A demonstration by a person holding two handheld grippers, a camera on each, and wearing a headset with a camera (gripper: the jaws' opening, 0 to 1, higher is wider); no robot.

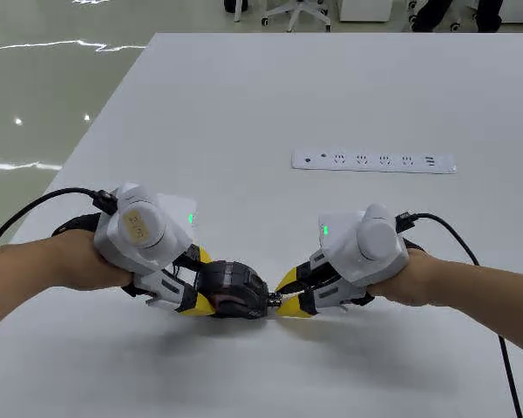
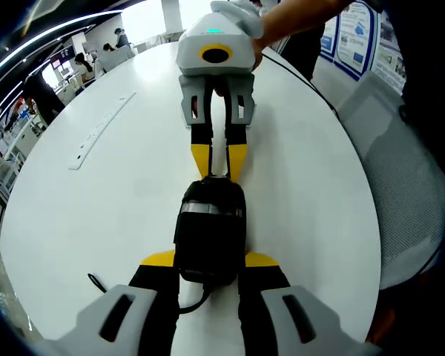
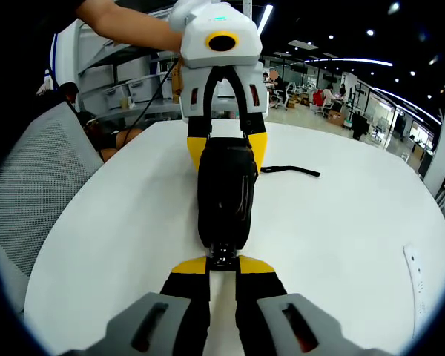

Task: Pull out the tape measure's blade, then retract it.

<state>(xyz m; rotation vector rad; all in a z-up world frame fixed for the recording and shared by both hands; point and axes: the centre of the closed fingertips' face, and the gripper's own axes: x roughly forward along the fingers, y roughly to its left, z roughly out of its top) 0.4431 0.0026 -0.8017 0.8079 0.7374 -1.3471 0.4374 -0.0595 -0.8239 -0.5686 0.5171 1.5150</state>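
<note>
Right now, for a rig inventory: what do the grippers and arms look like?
The left gripper and right gripper: rounded white-grey housings, each with a green light, black fingers tipped yellow, and a black cable. The left carries a tan label. Forearms bare, no sleeves.

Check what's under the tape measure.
White table: the tape measure seems to rest on it, left claw gripping its sides, right claw pinching the blade tip. The underside and the contact patch are covered by the case itself.
</note>
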